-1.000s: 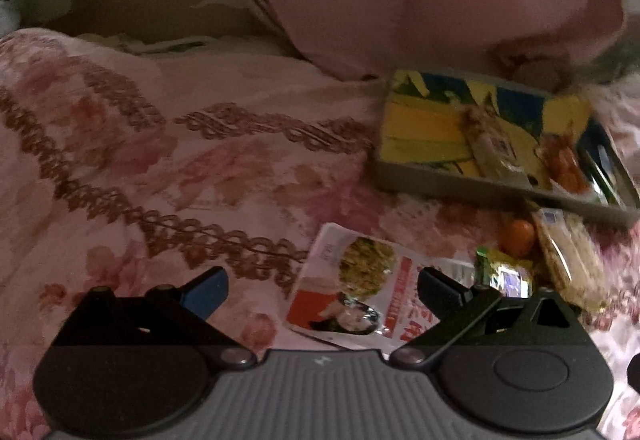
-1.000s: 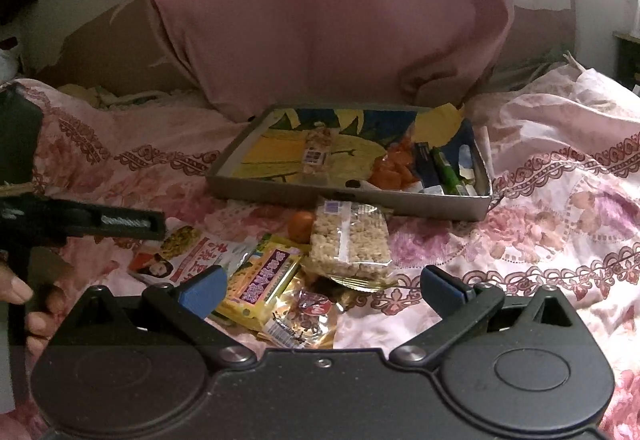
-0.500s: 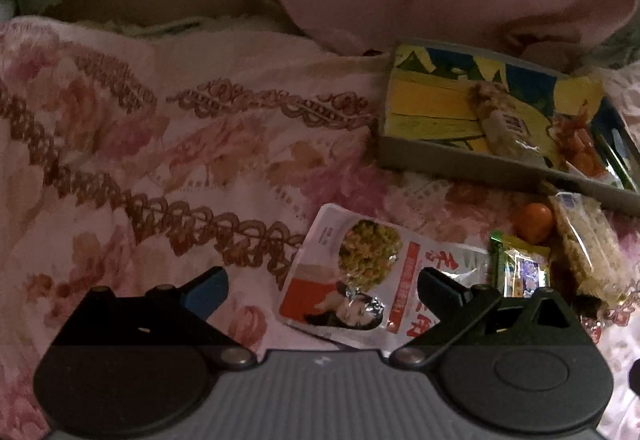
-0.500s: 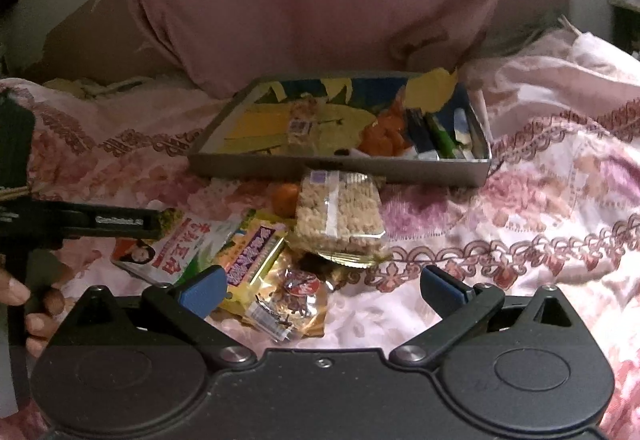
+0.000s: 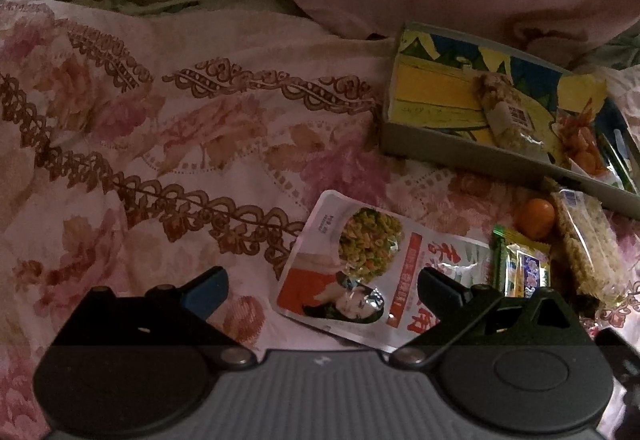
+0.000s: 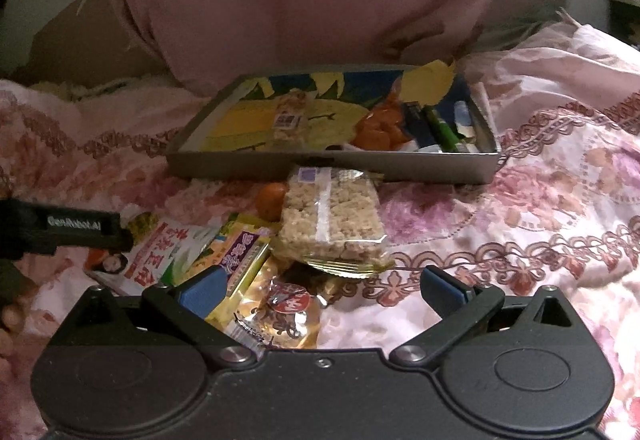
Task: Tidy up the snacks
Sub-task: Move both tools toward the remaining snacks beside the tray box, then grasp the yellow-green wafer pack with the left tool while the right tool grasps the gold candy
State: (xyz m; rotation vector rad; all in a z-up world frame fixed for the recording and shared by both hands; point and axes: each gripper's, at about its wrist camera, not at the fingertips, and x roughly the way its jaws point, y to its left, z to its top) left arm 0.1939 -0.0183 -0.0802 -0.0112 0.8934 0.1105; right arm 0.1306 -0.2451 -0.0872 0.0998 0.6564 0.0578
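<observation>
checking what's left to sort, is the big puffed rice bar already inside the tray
No, the puffed rice bar lies on the bedspread just in front of the tray, outside its near wall.

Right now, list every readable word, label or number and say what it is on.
"GenRobot.AI": side of the left gripper.
Large red Chinese characters: white pouch, not reliably readable.
Purple label: yellow packet, blurred.
Sticker: rice cracker pack, too small.
Barcode label: bar in the tray, unreadable.
</observation>
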